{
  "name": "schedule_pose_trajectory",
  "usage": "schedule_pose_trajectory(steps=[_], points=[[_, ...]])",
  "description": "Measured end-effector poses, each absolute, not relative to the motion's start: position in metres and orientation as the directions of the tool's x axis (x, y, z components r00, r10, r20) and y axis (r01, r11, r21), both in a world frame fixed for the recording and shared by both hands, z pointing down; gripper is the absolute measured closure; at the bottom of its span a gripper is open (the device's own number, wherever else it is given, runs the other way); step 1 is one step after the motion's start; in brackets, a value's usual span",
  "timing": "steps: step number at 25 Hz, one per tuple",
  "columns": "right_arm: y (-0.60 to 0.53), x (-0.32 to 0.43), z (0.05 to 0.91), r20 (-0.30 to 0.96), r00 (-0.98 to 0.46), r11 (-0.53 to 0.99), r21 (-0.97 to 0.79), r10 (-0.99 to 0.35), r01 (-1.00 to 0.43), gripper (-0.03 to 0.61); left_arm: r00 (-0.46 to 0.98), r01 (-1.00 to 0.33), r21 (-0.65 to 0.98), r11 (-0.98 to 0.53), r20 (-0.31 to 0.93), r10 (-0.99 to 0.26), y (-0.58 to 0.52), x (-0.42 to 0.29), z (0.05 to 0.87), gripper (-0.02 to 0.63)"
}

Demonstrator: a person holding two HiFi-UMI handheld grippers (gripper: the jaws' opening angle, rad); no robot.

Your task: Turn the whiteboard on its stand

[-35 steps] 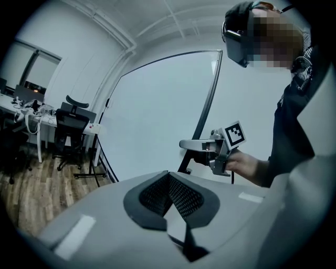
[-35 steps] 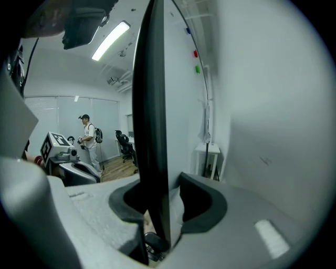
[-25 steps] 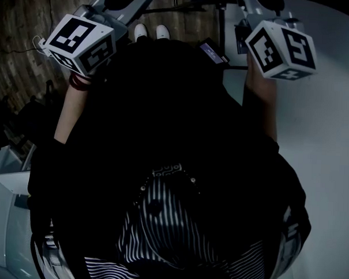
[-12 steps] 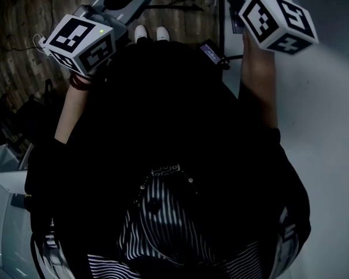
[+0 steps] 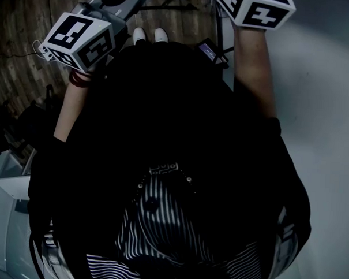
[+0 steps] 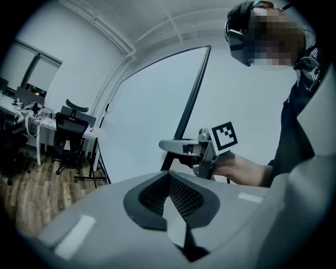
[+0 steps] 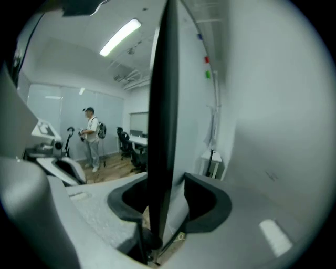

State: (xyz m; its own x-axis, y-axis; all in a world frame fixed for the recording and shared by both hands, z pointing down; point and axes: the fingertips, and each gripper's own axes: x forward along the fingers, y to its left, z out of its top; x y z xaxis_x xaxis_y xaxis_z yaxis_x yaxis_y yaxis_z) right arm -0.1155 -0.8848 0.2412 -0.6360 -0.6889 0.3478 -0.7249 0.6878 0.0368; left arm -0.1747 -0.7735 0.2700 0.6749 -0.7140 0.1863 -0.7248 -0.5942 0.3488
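The whiteboard stands upright, and its white face fills the right of the head view. Its black frame edge runs straight up between the jaws of my right gripper. Those jaws are opening and the pads stand loose around the frame. In the left gripper view the right gripper reaches onto that same edge. My left gripper is shut with nothing in it, held away from the board; its marker cube shows at the head view's upper left.
Desks and office chairs stand on the wooden floor left of the board. A person stands further back in the room. Stand legs cross the floor near my white shoes. Coloured magnets sit on the board.
My right gripper's cube has moved up and left to the top edge of the head view. The left gripper has barely moved.
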Motion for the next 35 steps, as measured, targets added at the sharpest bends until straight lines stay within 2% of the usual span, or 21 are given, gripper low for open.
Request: schedule_pose_trajectory(steps=[3,9,13,14,15,18,22,25,35], points=[[-0.87,-0.115,0.246,0.376,-0.683,0.746,0.034,-0.626,-0.665,0.383,0.686,-0.714,0.341,-0.611,0.172,-0.706,-0.777,-0.172,0.265,0.611],[-0.855,-0.077,0.237,0.303,-0.742,0.768,-0.047,-0.598,-0.638,0.383,0.701,-0.703,0.315,-0.638,0.155,-0.696,-0.787,-0.153,0.257,0.611],[-0.842,-0.064,0.236,0.342,-0.704,0.742,-0.03,-0.622,-0.67,0.385,0.712,-0.693,0.292,-0.659,0.141,-0.687,-0.783,-0.153,0.244,0.611],[-0.839,-0.061,0.24,0.355,-0.696,0.739,-0.023,-0.624,-0.673,0.39,0.71,-0.696,0.29,-0.657,0.143,-0.69,-0.784,-0.152,0.247,0.611],[-0.836,-0.059,0.246,0.353,-0.707,0.748,-0.033,-0.612,-0.663,0.422,0.707,-0.699,0.289,-0.654,0.143,-0.693,-0.788,-0.151,0.251,0.611],[-0.819,-0.058,0.259,0.311,-0.78,0.794,-0.116,-0.542,-0.597,0.577,0.704,-0.702,0.283,-0.654,0.135,-0.697,-0.793,-0.14,0.259,0.611],[-0.79,-0.038,0.275,0.316,-0.792,0.79,-0.173,-0.522,-0.589,0.578,0.704,-0.703,0.276,-0.656,0.14,-0.696,-0.785,-0.111,0.258,0.611],[-0.78,-0.027,0.277,0.265,-0.8,0.765,-0.245,-0.538,-0.596,0.578,0.696,-0.71,0.271,-0.65,0.13,-0.706,-0.778,-0.098,0.259,0.611],[-0.827,-0.102,0.268,0.23,-0.84,0.808,-0.241,-0.491,-0.538,0.577,0.649,-0.749,0.28,-0.6,0.13,-0.75,-0.819,-0.166,0.262,0.611]])
